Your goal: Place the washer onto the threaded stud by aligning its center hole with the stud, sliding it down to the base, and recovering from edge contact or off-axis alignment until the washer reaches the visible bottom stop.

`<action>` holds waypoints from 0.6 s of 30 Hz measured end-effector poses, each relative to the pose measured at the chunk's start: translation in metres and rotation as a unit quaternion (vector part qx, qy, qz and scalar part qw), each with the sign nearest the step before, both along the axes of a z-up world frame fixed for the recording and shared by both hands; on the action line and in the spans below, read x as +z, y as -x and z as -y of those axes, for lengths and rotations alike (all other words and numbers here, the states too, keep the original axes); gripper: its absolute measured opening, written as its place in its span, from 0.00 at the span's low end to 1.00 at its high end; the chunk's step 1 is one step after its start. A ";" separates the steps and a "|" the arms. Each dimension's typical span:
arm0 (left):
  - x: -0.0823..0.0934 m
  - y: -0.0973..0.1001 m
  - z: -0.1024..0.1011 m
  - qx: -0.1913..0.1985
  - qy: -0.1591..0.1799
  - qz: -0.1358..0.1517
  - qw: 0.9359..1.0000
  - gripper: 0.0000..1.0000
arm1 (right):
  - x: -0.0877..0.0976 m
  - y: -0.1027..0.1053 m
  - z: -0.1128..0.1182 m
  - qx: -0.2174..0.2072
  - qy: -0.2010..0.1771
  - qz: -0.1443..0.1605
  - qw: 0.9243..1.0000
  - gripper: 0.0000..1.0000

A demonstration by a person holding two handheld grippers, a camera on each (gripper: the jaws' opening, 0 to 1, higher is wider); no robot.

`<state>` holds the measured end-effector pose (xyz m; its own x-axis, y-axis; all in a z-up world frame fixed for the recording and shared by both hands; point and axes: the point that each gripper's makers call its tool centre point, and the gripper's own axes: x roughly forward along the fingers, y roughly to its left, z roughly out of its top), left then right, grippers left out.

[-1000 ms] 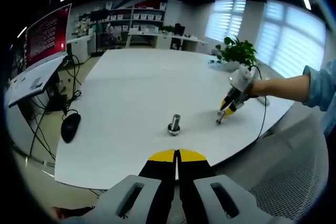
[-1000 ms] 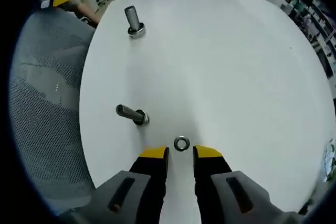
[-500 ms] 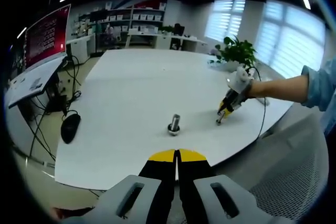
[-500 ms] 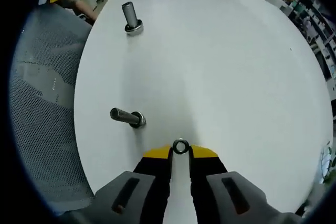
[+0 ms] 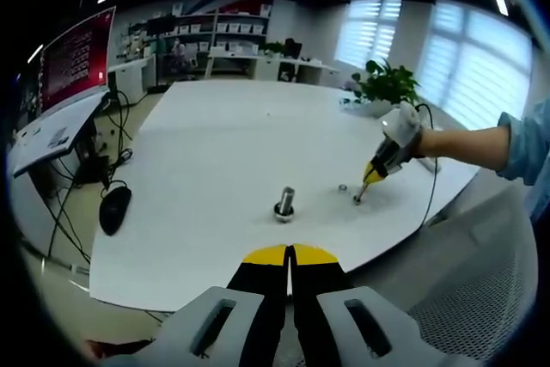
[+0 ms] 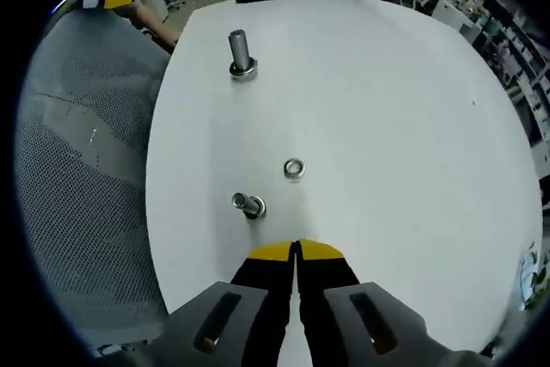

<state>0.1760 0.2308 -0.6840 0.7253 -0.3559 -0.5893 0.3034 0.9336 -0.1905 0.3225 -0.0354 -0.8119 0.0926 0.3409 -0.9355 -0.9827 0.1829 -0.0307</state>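
We see the white table [image 6: 412,126] across both views. Left gripper [image 5: 290,253], bottom centre of the left gripper view, jaws closed on nothing. Right gripper [image 6: 296,249], bottom centre of the right gripper view, jaws closed, empty. Upright threaded stud [image 6: 240,54] upper left there; a second stud [image 6: 248,204] just above our jaws. Washer [image 6: 294,168] lies flat mid-frame, apart from both studs.

Silver washer [image 6: 294,168] and studs [image 6: 240,53] lie on a white table [image 6: 387,126]; gripper [image 6: 296,251] tips are yellow over black.
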 end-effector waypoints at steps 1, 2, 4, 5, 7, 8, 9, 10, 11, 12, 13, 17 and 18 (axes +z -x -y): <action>-0.001 0.001 0.000 0.001 0.000 -0.002 1.000 0.00 | -0.004 -0.001 0.002 -0.002 0.006 0.003 1.000 0.03; -0.001 0.001 0.000 0.001 -0.001 -0.003 1.000 0.00 | -0.008 -0.003 0.007 -0.005 0.015 0.005 1.000 0.03; -0.002 0.001 0.000 0.001 -0.001 -0.005 1.000 0.00 | -0.012 -0.004 0.011 -0.011 0.018 0.001 1.000 0.03; -0.002 0.001 -0.001 0.001 -0.002 -0.006 1.000 0.00 | -0.012 -0.004 0.012 -0.013 0.017 0.001 1.000 0.03; -0.002 0.001 -0.001 0.000 -0.003 -0.007 1.000 0.00 | -0.011 -0.002 0.013 -0.017 0.012 -0.005 1.000 0.03; -0.002 0.001 -0.001 0.000 -0.003 -0.007 1.000 0.00 | -0.011 -0.003 0.013 -0.017 0.013 -0.005 1.000 0.03; -0.002 0.001 0.000 0.000 -0.003 -0.007 1.000 0.00 | -0.011 -0.002 0.014 -0.016 0.013 -0.006 1.000 0.03; -0.002 0.001 0.000 0.000 -0.003 -0.007 1.000 0.00 | -0.010 -0.003 0.014 -0.014 0.014 -0.006 1.000 0.03; -0.002 0.001 -0.001 0.001 -0.003 -0.007 1.000 0.00 | -0.008 -0.003 0.015 -0.012 0.015 -0.005 1.000 0.03; -0.002 0.001 -0.001 0.001 -0.003 -0.006 1.000 0.00 | -0.006 -0.005 0.014 -0.010 0.014 -0.003 1.000 0.03; -0.002 0.001 -0.001 0.001 -0.003 -0.005 1.000 0.00 | -0.001 -0.006 0.012 -0.011 0.009 -0.002 1.000 0.03; -0.003 0.001 -0.001 0.000 -0.004 -0.007 1.000 0.00 | 0.014 -0.011 0.003 -0.010 -0.008 0.003 1.000 0.04; -0.003 0.001 -0.001 0.000 -0.004 -0.007 1.000 0.00 | 0.017 -0.012 0.001 -0.008 -0.009 0.005 1.000 0.05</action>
